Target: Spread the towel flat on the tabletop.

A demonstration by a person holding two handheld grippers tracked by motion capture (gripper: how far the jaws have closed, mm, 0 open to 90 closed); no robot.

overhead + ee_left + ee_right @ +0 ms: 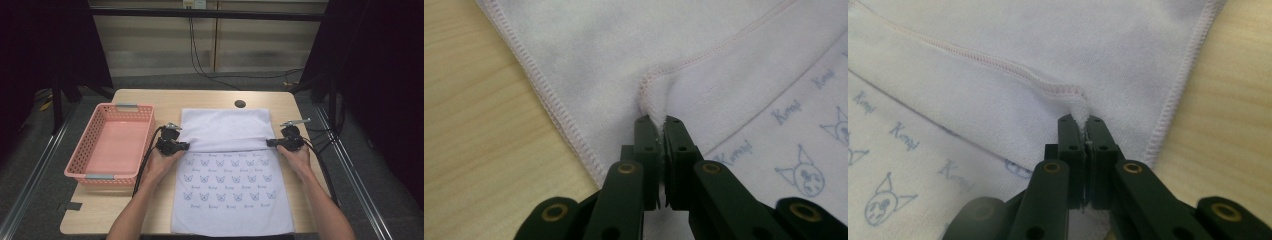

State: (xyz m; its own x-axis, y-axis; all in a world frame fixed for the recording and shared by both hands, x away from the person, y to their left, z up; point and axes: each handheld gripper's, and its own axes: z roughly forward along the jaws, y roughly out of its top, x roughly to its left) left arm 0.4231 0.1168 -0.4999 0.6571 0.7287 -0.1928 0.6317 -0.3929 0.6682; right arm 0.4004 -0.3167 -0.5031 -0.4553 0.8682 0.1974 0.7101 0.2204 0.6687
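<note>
High view, table (135, 97): pale wood top with a small dark round hole near its far edge; the person's forearms come in from the near side.
Towel (227, 200): white cloth lying flat on the right-hand half of the table, printed with rows of small blue cat-like faces and script words; its far part is folded back toward the person, so a plain white band covers the far rows of print.
Basket (90, 137): pink plastic, slotted walls, grey handles at its two short ends, standing on the left part of the table, just beside the towel's left edge.
Left gripper (184, 146): at the left end of the folded edge; in the left gripper view its jaws are pressed together, pinching the hemmed corner of the towel (744, 55), which puckers up between the tips.
Right gripper (270, 142): at the right end of the same edge; in the right gripper view its jaws are pressed together on the towel's (998, 35) stitched hem, bare wood showing past the cloth's side edge.
</note>
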